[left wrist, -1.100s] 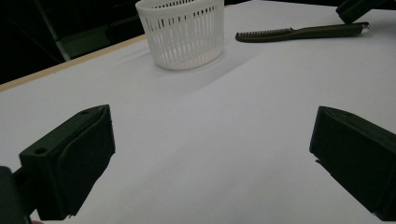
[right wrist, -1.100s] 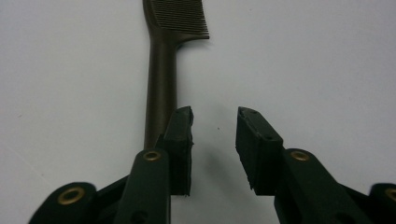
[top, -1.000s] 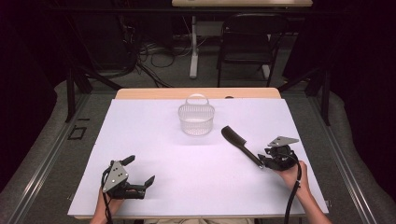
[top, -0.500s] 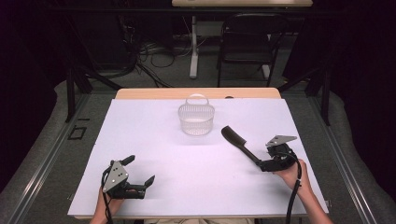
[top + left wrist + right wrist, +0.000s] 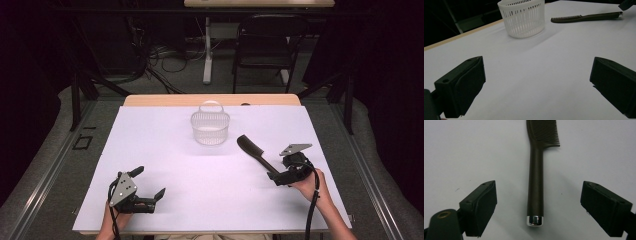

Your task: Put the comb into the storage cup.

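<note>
On worktop (image 5: 165,150), right of basket (image 5: 210,127): comb (image 5: 536,177) lying flat, let go. Right gripper (image 5: 537,207) jaws just spread, handle end loose between. Left gripper (image 5: 536,85) wide apart, idle. Placement judged done.

A dark comb (image 5: 255,153) lies on the white surface (image 5: 165,150), slanting from near the basket (image 5: 210,128) toward the right gripper (image 5: 281,176). That gripper's jaws have just been opening and sit at the comb's handle end. The left gripper (image 5: 148,187) rests well apart, near the front edge, jaws spread.
</note>
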`<move>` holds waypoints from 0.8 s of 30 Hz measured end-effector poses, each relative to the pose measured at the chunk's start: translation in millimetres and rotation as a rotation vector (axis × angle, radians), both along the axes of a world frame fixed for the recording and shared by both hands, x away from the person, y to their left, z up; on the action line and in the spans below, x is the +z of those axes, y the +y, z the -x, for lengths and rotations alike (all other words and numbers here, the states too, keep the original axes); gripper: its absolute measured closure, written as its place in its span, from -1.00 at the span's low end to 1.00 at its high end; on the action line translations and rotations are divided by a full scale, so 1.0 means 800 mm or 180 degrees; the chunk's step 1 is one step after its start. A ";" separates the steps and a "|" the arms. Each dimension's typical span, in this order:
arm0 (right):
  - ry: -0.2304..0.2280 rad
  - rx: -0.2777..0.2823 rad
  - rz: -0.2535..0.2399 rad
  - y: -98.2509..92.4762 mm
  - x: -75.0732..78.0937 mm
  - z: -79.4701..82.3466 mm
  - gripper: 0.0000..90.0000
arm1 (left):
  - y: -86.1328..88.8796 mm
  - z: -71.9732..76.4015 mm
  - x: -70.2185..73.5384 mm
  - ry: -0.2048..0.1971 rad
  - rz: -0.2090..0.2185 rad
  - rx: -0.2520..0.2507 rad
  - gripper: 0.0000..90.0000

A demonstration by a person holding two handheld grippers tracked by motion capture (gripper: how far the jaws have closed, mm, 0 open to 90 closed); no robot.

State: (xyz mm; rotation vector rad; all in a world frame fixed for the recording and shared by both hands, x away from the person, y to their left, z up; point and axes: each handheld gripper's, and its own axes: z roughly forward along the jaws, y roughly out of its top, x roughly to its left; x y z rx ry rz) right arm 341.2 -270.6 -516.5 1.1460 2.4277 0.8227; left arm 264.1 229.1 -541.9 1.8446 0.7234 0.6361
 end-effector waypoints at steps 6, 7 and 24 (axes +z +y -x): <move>0.0081 0.0088 0.0092 0.009 -0.001 -0.004 -0.85 | 0.001 0.000 0.000 -0.0004 -0.0001 0.0005 -0.99; 0.0081 0.0088 0.0092 0.009 -0.001 -0.004 -0.85 | 0.001 0.000 0.000 -0.0004 -0.0001 0.0005 -1.00; 0.0245 0.0145 0.0261 0.039 -0.002 -0.025 -0.95 | 0.000 0.001 0.001 -0.0012 0.0003 0.0010 -0.99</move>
